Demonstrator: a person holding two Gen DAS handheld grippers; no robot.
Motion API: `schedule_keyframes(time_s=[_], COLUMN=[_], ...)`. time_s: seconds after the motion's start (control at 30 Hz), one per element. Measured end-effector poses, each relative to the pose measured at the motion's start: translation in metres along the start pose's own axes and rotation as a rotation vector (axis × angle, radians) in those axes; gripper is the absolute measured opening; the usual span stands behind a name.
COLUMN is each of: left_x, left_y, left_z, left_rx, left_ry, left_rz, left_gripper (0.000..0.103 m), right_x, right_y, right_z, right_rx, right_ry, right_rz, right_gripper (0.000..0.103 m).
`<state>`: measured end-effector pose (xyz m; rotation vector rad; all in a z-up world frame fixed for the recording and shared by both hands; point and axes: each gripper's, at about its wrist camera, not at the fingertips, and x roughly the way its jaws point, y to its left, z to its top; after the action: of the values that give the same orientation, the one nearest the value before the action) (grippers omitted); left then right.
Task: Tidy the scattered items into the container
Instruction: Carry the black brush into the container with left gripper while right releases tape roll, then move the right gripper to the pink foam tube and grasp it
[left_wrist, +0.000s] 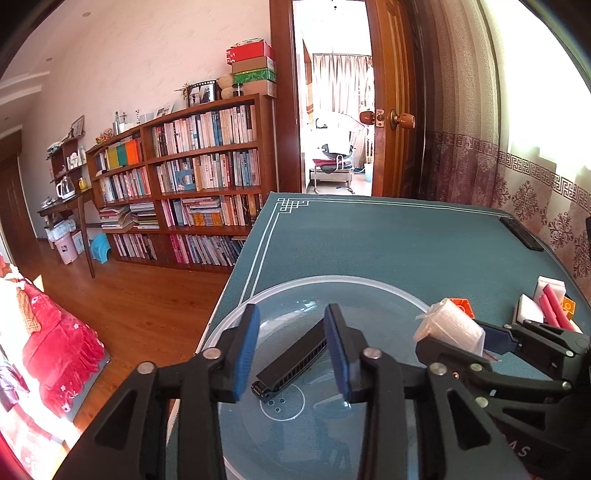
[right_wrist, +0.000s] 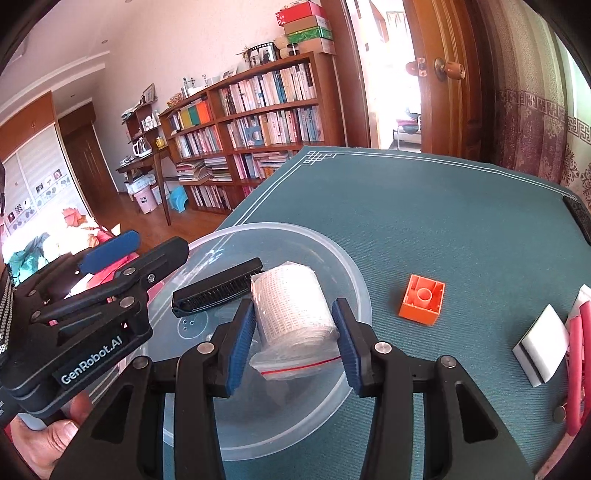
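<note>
A clear plastic bowl (left_wrist: 332, 280) (right_wrist: 354, 280) sits at the near left corner of the teal table mat (left_wrist: 369, 240). A black harmonica (left_wrist: 291, 360) (right_wrist: 218, 288) lies inside it. My left gripper (left_wrist: 291, 314) (right_wrist: 159, 240) hovers open over the bowl, with the harmonica below its fingers. My right gripper (right_wrist: 293, 310) (left_wrist: 458, 332) is shut on a white gauze roll in a zip bag (right_wrist: 291, 306) (left_wrist: 450, 325), held over the bowl's right side. On the mat to the right lie an orange brick (right_wrist: 423, 299) (left_wrist: 461, 306), a white sponge (right_wrist: 543, 347) and red tubes (right_wrist: 576, 354).
A black remote (left_wrist: 521, 232) lies at the mat's far right edge. The table's left edge drops to a wooden floor just beside the bowl. A bookshelf (left_wrist: 192, 177), an open door and a curtain stand beyond. A hand (right_wrist: 55, 435) holds the left gripper.
</note>
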<state>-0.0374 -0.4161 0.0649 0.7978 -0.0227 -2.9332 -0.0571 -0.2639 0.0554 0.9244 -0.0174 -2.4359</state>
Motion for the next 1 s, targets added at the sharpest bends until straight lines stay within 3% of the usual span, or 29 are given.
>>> schedule_keyframes(time_s=[0.07, 0.17, 0.37, 0.5, 1.0], left_x=[-0.004, -0.008, -0.017, -0.023, -0.027], left_y=[-0.002, -0.004, -0.004, -0.005, -0.031], left_z=[0.0, 0.003, 0.004, 0.006, -0.002], left_rx=[0.009, 0.027, 0.043, 0.047, 0.127], left_ry=[-0.022, -0.041, -0.079, -0.112, -0.117], left_rz=[0.016, 0.031, 0.072, 0.091, 0.084], left_gripper=[0.081, 0.082, 0.089, 0.103, 0.103], right_x=[0.001, -0.001, -0.006, -0.006, -0.027], right_y=[-0.002, -0.004, 0.001, 0.001, -0.017], right_z=[-0.001, -0.001, -0.002, -0.006, -0.016], right_rx=[0.01, 0.01, -0.017, -0.013, -0.003], right_ry=[0.004, -0.009, -0.032, -0.029, -0.058], right_rz=[0.014, 0.018, 0.009, 0.008, -0.057], right_gripper=[0.054, 0.06, 0.061, 0.061, 0.061])
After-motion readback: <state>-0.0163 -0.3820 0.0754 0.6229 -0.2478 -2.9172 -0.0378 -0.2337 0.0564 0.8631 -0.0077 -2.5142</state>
